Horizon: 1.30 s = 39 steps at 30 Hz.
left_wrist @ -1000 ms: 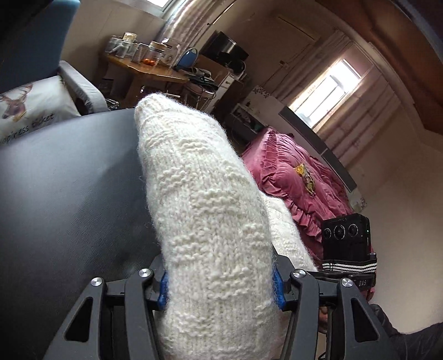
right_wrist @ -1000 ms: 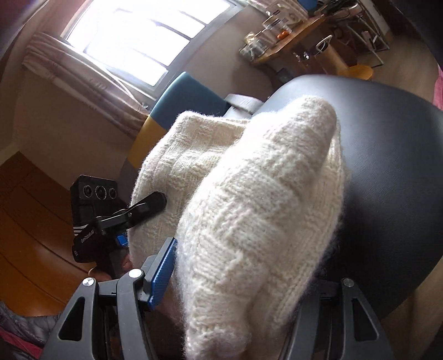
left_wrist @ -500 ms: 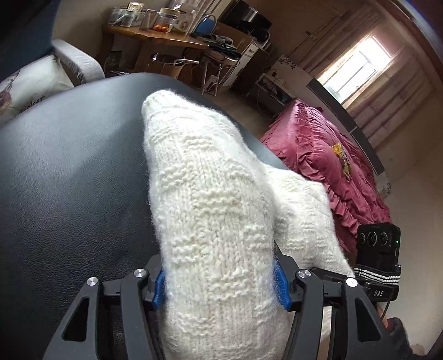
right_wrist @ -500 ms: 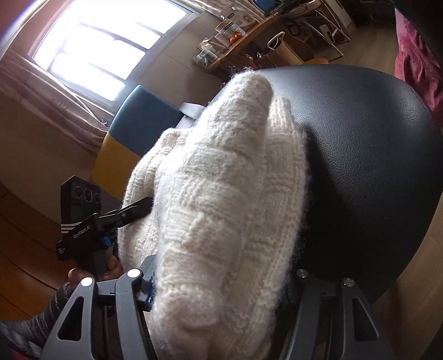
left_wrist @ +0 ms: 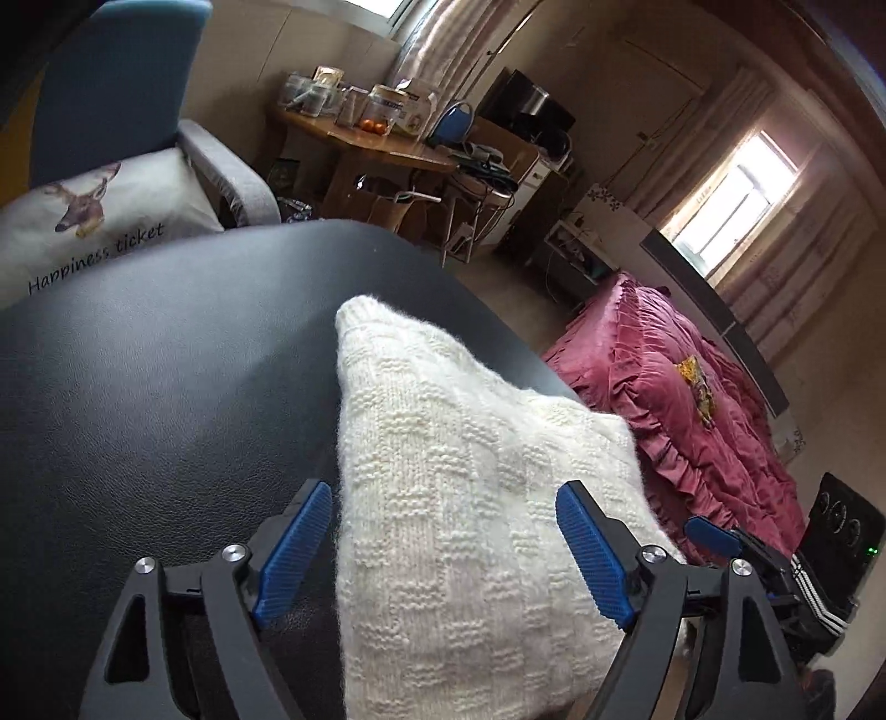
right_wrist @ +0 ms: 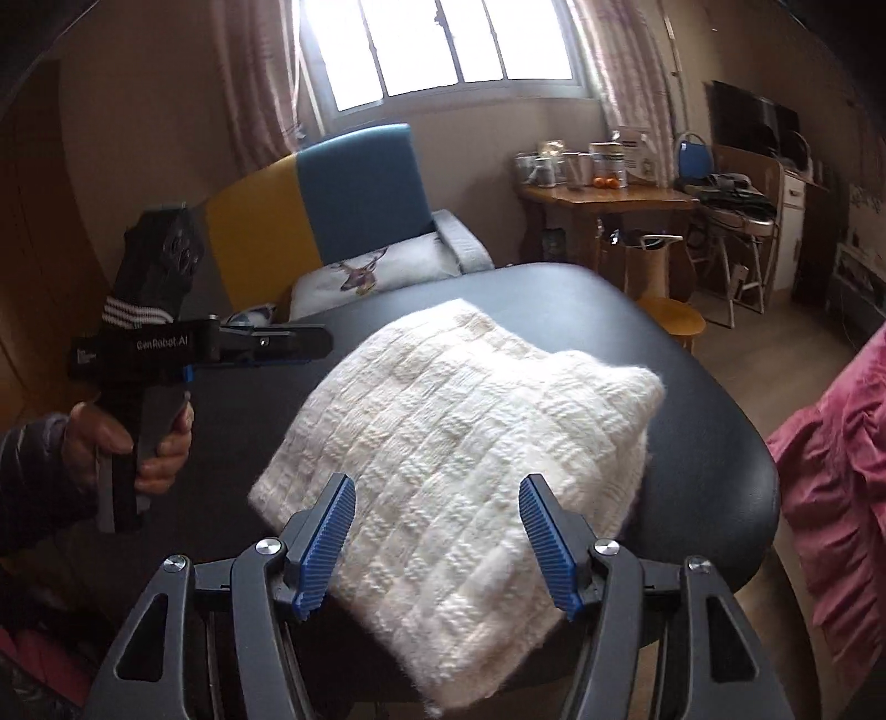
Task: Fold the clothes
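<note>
**Both grippers letting go of a folded white sweater on a black table**

Since a second ago, the sweater (right_wrist: pixel 459 443) has gone from being bunched up between both sets of fingers to lying flat as a folded square on the table (left_wrist: pixel 138 387). Both pairs of blue finger pads are now standing clear of the wool.

Left gripper (left_wrist: pixel 443 548): its jaws have just been opening, and they are now standing wide apart. One blue pad (left_wrist: pixel 290 554) is sitting to the left of the sweater's edge, and the other is hovering over the knit without pressing on it. In the right wrist view this gripper is appearing from the side, gripped by the person's hand (right_wrist: pixel 133 443) in a dark sleeve, beside the sweater's left edge.

Right gripper (right_wrist: pixel 437 548): its fingers are also apart, hovering above the near corner of the sweater, which is blurred here, with nothing clamped between them.

The sweater is a cream, basket-weave knit, resting near the table's front edge. Beyond the table, a blue and yellow armchair (right_wrist: pixel 332 199) is holding a cushion (left_wrist: pixel 94 221) printed with a deer. A wooden desk (right_wrist: pixel 603 194) crowded with jars is standing against the far wall beneath a bright window (right_wrist: pixel 448 44). A bed with a pink ruffled cover (left_wrist: pixel 681 410) is lying to the right.
</note>
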Available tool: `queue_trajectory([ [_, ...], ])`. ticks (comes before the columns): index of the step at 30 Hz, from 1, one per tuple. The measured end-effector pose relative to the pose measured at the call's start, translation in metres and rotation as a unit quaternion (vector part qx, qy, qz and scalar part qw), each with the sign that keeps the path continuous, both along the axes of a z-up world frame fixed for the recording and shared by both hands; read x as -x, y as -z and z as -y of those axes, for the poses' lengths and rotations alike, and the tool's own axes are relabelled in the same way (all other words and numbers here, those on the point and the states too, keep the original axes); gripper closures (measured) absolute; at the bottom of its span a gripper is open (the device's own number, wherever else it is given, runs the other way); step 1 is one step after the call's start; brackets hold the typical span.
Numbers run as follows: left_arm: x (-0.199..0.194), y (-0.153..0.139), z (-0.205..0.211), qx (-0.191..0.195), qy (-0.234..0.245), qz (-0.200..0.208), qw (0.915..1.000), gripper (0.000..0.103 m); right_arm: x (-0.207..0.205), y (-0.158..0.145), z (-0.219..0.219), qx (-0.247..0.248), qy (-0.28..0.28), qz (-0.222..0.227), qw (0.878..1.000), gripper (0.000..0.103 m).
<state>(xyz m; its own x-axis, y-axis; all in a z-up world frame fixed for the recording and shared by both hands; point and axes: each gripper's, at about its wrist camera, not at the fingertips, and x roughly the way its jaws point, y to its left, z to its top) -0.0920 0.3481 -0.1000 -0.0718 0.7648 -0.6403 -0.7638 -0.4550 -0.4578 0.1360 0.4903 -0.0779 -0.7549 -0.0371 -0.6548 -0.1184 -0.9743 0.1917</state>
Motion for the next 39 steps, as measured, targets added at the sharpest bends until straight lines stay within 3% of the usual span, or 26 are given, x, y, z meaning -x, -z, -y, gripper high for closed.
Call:
queue_trajectory([
  [5,-0.037,-0.012,-0.019,-0.006,0.061,-0.028,0.9977,0.019,0.005,0.036,0.0,0.008,-0.016,0.07,0.997,0.04],
  [8,-0.053,-0.004,-0.043,0.016,0.094,-0.024,0.9951,0.019,-0.006,0.069,-0.007,0.033,0.0,0.092,0.995,0.043],
  [12,-0.057,0.032,-0.055,0.067,0.099,-0.014,0.9928,0.02,-0.02,0.08,-0.004,0.044,0.02,0.049,0.998,0.043],
  [17,-0.072,0.037,-0.059,0.083,0.081,-0.063,0.9912,0.019,-0.023,0.081,0.001,0.034,0.032,0.043,0.998,0.043],
  [21,-0.067,0.027,-0.05,0.07,0.056,-0.052,0.9947,0.019,-0.023,0.074,0.004,0.045,0.053,0.048,0.996,0.039],
  [25,-0.073,0.001,-0.038,0.091,0.004,-0.105,0.9903,0.018,-0.021,0.06,0.008,0.062,0.076,0.054,0.994,0.03],
  [27,-0.077,-0.014,-0.026,0.088,-0.015,-0.126,0.988,0.01,-0.021,0.046,0.014,0.056,0.082,0.045,0.994,0.03],
  [29,-0.081,-0.029,-0.013,0.084,-0.038,-0.149,0.9845,0.002,-0.021,0.029,0.019,0.05,0.097,0.016,0.994,0.03],
  [33,-0.095,-0.059,0.011,0.087,-0.077,-0.215,0.9695,0.0,-0.019,-0.001,0.029,0.038,0.133,-0.028,0.99,0.03],
  [39,-0.11,-0.081,0.037,0.095,-0.11,-0.239,0.9601,0.0,0.01,-0.024,0.041,0.019,0.159,-0.034,0.987,0.03],
])
